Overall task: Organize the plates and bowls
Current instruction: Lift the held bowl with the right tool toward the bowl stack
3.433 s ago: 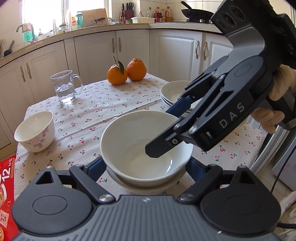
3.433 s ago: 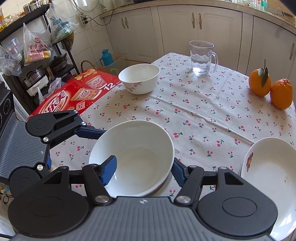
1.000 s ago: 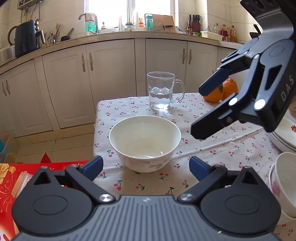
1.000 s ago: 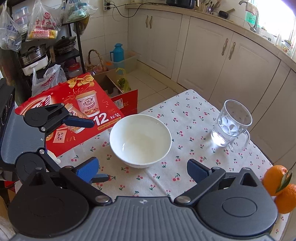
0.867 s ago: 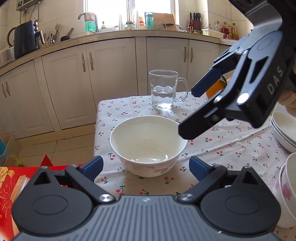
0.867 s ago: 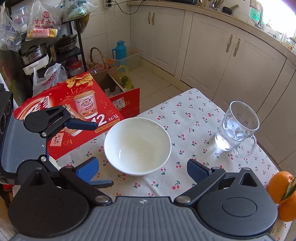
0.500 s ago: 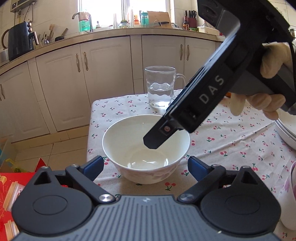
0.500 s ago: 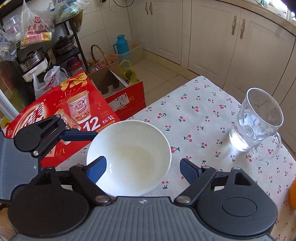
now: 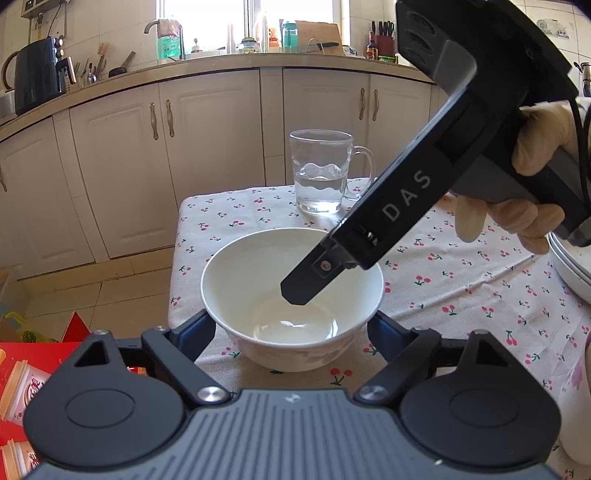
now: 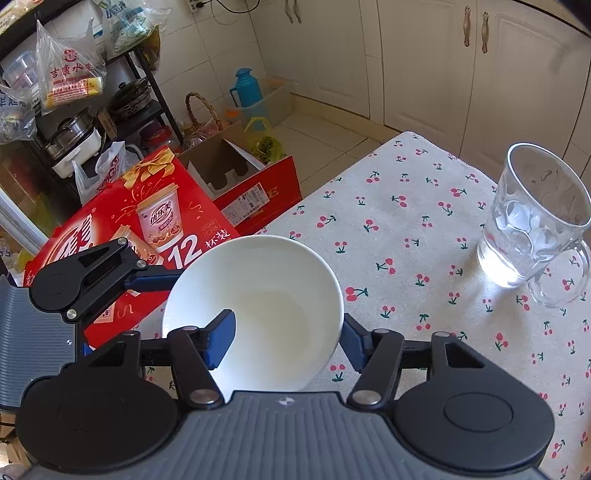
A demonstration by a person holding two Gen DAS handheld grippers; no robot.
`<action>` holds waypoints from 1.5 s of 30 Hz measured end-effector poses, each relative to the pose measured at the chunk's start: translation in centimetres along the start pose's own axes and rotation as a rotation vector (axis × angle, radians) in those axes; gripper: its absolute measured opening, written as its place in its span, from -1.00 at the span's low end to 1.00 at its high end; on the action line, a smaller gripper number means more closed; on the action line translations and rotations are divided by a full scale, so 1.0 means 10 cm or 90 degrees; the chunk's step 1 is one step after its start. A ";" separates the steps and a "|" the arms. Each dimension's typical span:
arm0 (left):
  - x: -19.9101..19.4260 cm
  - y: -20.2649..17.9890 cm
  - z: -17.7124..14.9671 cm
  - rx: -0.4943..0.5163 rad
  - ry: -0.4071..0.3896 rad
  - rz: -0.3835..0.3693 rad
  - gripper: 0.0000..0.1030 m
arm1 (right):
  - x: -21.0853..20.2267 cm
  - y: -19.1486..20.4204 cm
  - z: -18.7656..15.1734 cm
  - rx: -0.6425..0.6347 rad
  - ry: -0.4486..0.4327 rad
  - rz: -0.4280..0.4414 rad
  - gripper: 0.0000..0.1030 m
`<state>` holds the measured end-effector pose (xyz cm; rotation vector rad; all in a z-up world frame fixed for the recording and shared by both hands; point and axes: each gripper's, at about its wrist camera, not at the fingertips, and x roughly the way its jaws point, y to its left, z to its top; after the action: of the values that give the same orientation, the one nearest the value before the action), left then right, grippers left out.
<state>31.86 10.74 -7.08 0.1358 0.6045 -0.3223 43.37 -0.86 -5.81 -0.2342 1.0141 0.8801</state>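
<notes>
At the table's corner (image 10: 399, 147), bowl (image 10: 258, 295) between both claws.

Table (image 9: 461, 266): bowl (image 9: 258, 266), mug (image 9: 321, 173).

Cream panelled cabinets (image 9: 207, 162) with bronze handles run beneath a beige countertop (image 9: 221, 62); a bright window (image 9: 243, 18) stands at the far wall above the tap (image 9: 162, 33), daylight entering there; a black kettle (image 9: 37, 74) sits far left, a knife block (image 9: 384, 40) far right; the floor (image 9: 92, 291) is pale tile; in the right wrist view, a dark shelf rack (image 10: 122, 92) with pots and plastic bags stands far left against white wall tiles (image 10: 225, 48); a blue flask (image 10: 243, 88) and a wicker basket (image 10: 201, 118) rest on the floor.
</notes>
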 end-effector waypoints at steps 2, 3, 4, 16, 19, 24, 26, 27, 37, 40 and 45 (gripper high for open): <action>0.00 0.00 0.00 0.001 0.000 0.000 0.72 | -0.01 -0.01 0.00 0.006 -0.002 0.004 0.29; 0.00 0.00 0.00 0.003 0.001 0.000 0.72 | -0.01 -0.01 0.00 0.008 -0.002 0.005 0.28; -0.01 0.00 0.00 0.003 0.002 -0.001 0.72 | -0.02 -0.01 -0.01 0.011 -0.003 0.006 0.28; -0.31 -0.19 0.01 0.011 0.008 -0.022 0.72 | -0.28 0.12 -0.19 0.023 -0.017 0.026 0.29; -0.44 -0.29 0.03 0.016 0.004 -0.034 0.72 | -0.42 0.17 -0.29 0.028 -0.020 0.029 0.29; -0.67 -0.49 0.03 0.031 -0.004 -0.046 0.72 | -0.69 0.27 -0.48 0.033 -0.029 0.028 0.29; -0.76 -0.56 0.03 0.033 -0.009 -0.051 0.72 | -0.80 0.32 -0.56 0.032 -0.036 0.026 0.29; -0.81 -0.60 0.03 0.035 -0.011 -0.052 0.72 | -0.87 0.35 -0.60 0.030 -0.040 0.024 0.29; -1.24 -0.97 0.03 0.057 -0.038 -0.076 0.72 | -1.39 0.61 -1.03 0.025 -0.068 0.006 0.29; -1.35 -1.07 0.03 0.061 -0.046 -0.088 0.72 | -1.55 0.69 -1.17 0.024 -0.077 -0.004 0.29; -1.43 -1.26 -0.02 0.069 -0.046 -0.109 0.72 | -1.75 0.78 -1.39 0.024 -0.085 -0.018 0.29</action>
<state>16.46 2.65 0.63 0.1761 0.5279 -0.5233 24.78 -12.72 2.68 -0.1554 0.8995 0.8391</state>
